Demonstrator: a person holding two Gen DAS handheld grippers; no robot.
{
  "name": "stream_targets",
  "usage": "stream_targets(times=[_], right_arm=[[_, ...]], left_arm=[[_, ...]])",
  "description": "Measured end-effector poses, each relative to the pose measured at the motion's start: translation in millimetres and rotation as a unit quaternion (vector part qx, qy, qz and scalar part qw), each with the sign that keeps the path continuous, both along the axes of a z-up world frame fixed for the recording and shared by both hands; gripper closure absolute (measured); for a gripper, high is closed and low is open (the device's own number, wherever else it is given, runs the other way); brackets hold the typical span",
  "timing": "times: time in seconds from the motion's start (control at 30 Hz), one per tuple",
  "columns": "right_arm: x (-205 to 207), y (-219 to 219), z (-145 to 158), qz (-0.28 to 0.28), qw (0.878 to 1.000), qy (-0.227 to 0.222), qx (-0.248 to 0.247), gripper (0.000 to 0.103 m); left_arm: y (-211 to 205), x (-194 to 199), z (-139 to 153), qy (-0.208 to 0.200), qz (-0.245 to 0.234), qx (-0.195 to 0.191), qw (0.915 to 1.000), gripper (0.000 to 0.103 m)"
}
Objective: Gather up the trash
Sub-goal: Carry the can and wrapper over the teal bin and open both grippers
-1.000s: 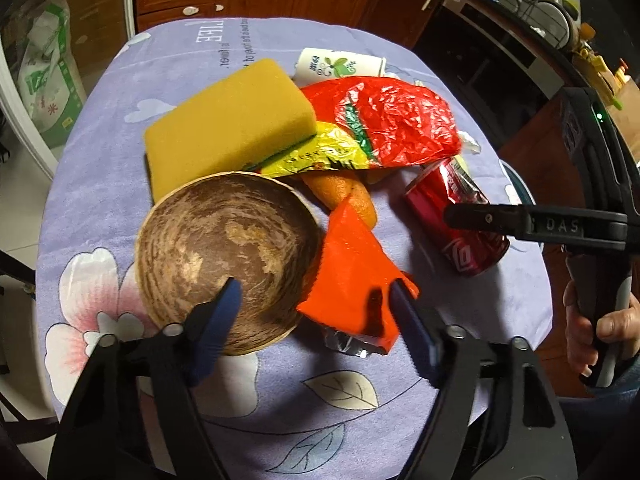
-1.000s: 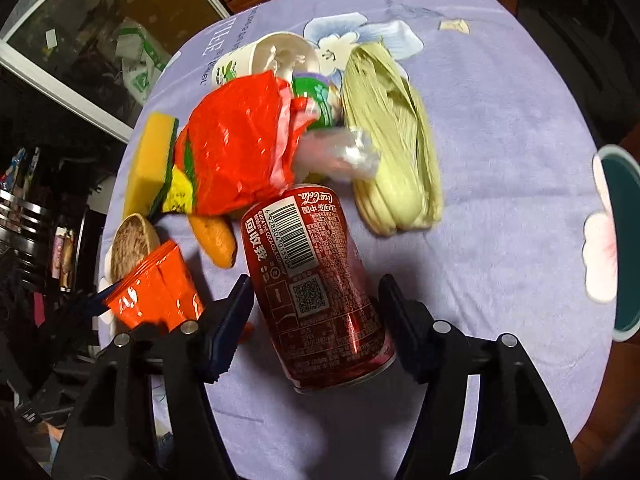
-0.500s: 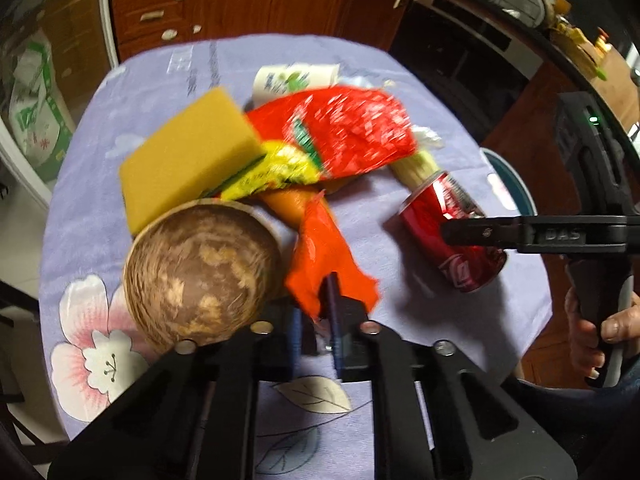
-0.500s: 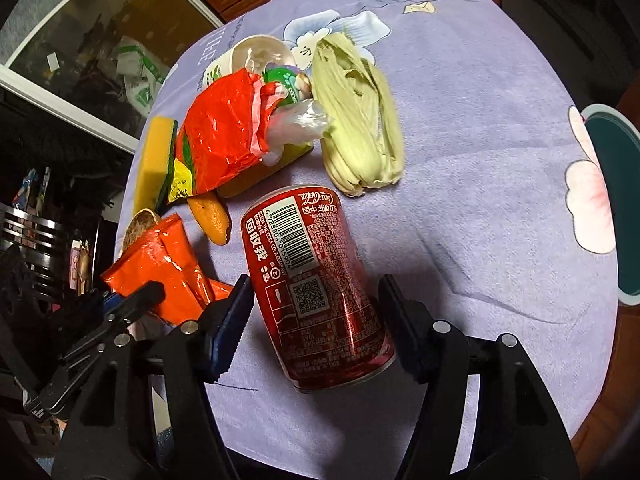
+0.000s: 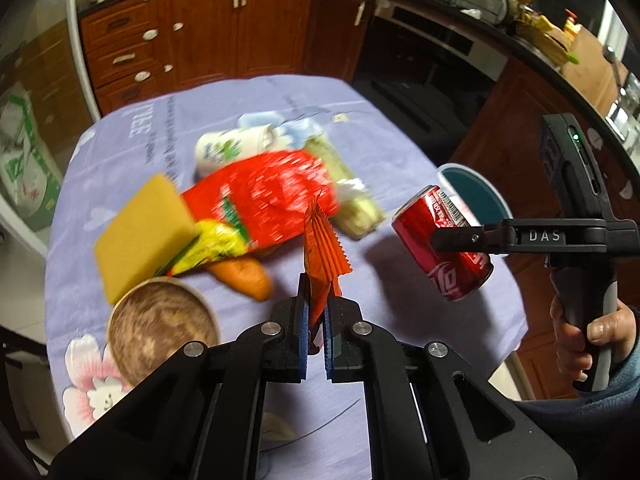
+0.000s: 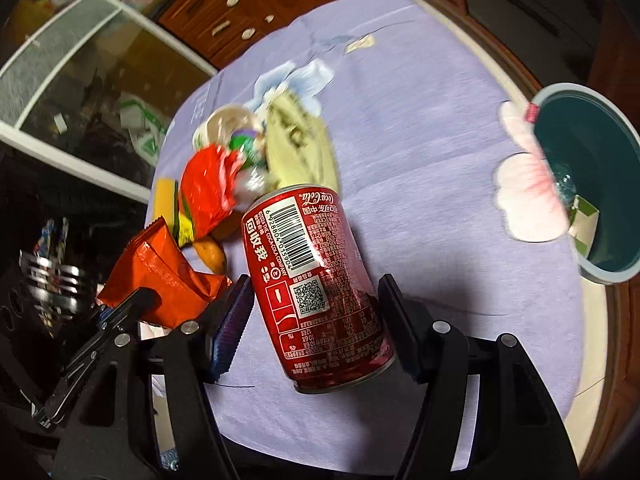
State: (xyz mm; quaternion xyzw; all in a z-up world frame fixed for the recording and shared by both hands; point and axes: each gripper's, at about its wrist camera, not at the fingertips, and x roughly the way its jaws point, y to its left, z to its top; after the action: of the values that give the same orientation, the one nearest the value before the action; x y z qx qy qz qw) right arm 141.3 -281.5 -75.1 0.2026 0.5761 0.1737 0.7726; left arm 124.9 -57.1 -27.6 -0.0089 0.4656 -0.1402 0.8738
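The left tool [image 5: 316, 322] is pinched tight on the lower edge of a crinkled orange foil snack wrapper [image 5: 322, 240], which stands up from between the two pads; being thin, it lets the pads come almost together. The right tool [image 6: 312, 320] is clamped across the body of a red aluminium cola can [image 6: 316, 284], tilted with its base toward the camera, the pads on its opposite sides, so the jaws stand wide because the can is wide. Both pieces hang clear of the lilac flowered tabletop [image 5: 248, 108], likely for carrying to the bin.

Beyond the left tool lie a brown wooden bowl [image 5: 162, 330], a yellow sponge block [image 5: 142, 236], an orange carrot [image 5: 244, 278] and a crumpled red plastic bag [image 5: 268, 196]. To the right tool's far right, past the tabletop's edge, stands a round teal waste bin [image 6: 608, 276] with scraps already inside.
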Motion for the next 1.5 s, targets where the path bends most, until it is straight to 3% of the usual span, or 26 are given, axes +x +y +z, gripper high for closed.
stream_targets(times=[0.3,0.57,0.93,1.33,1.37,1.47,1.5], right_arm=[[-5,-76,24,-0.079,0.996,-0.032,0.023,0.042],[-9,-170,33,-0.171,0.983,-0.058,0.033,0.042],[-16,-274,2,-0.263,0.964,-0.032,0.029,0.042],[-9,-307,-30,-0.281,0.959,0.005,0.024,0.042],[-8,-309,-33,-0.281,0.959,0.008,0.025,0.042],[-3,-310,-36,-0.279,0.960,0.013,0.026,0.042],[-2,-309,-36,-0.278,0.960,0.013,0.026,0.042]], left_arm=[[-69,26,28,-0.023,-0.070,0.007,0.9973,0.097],[-155,53,35,-0.026,-0.143,0.016,0.9893,0.097],[-277,93,-3,0.024,-0.222,0.030,0.9742,0.097],[-339,133,-56,0.078,-0.231,0.048,0.9686,0.095],[-341,135,-58,0.082,-0.230,0.050,0.9686,0.091],[-340,138,-64,0.083,-0.218,0.056,0.9707,0.064],[-340,139,-64,0.080,-0.216,0.058,0.9713,0.059]])
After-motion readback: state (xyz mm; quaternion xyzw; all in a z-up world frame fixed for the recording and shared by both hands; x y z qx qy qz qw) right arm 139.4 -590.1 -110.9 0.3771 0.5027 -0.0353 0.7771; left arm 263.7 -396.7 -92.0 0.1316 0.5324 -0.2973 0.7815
